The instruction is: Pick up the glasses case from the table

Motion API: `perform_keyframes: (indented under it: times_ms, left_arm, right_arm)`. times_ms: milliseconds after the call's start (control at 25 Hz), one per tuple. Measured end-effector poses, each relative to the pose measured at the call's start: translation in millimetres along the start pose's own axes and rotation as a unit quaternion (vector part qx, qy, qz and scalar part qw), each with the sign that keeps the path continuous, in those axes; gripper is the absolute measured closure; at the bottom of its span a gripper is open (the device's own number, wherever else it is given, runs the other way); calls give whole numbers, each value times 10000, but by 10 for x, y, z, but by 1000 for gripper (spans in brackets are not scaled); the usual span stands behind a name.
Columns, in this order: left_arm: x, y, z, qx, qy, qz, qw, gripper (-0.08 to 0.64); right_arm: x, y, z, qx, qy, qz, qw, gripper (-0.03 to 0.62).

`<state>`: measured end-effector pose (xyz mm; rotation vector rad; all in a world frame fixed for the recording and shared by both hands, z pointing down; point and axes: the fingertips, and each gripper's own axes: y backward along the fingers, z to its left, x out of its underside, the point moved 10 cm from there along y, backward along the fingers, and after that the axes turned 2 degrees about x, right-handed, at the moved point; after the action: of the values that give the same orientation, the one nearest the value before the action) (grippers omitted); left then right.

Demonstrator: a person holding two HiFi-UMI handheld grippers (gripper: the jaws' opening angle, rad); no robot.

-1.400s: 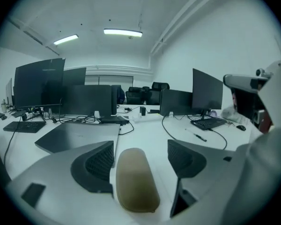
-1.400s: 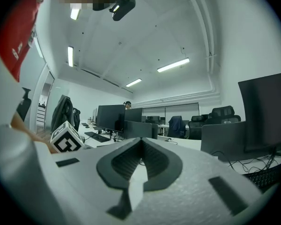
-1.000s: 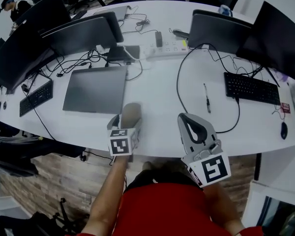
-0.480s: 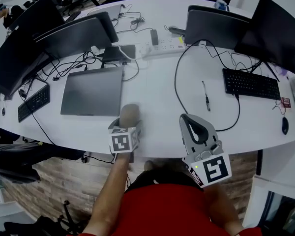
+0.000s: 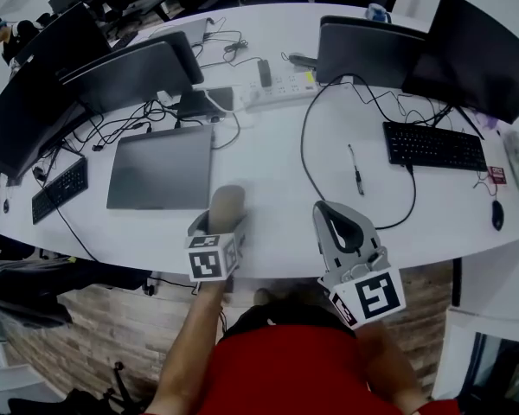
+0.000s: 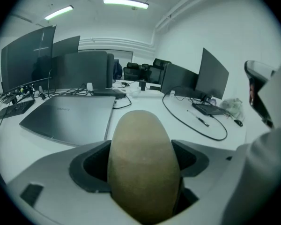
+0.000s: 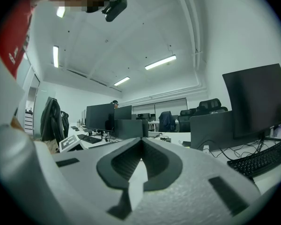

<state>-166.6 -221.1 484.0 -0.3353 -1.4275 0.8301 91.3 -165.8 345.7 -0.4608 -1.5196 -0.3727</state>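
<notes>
Currently, the left gripper [image 5: 216,225] is sitting at 7 o'clock in the head view, with the forearm reaching up from the lower edge. Its jaws are clamping the case [image 6: 143,163] on both sides. The case is pointing toward 12 o'clock over the near edge of the table [image 5: 268,171], with the laptop [image 5: 162,167] at its 10 o'clock. The right gripper [image 7: 141,142] is sitting at 5 o'clock, jaws pressed together on nothing. Compared with half a second earlier, both grippers are holding nearly the same places, the left one sitting slightly lower in the frame.
</notes>
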Motion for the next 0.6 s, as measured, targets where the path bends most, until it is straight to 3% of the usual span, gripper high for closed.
perform_keyframes:
  times_ms: [280, 600]
  left_arm:
    - [-379, 620, -162, 275, -251, -1201, 9921, 178]
    - [-616, 1343, -260, 505, -350, -2471, 9670, 178]
  right_arm:
    - [-77, 58, 33, 34, -56, -181, 9998, 588]
    - [-235, 132, 135, -65, -23, -380, 9993, 588]
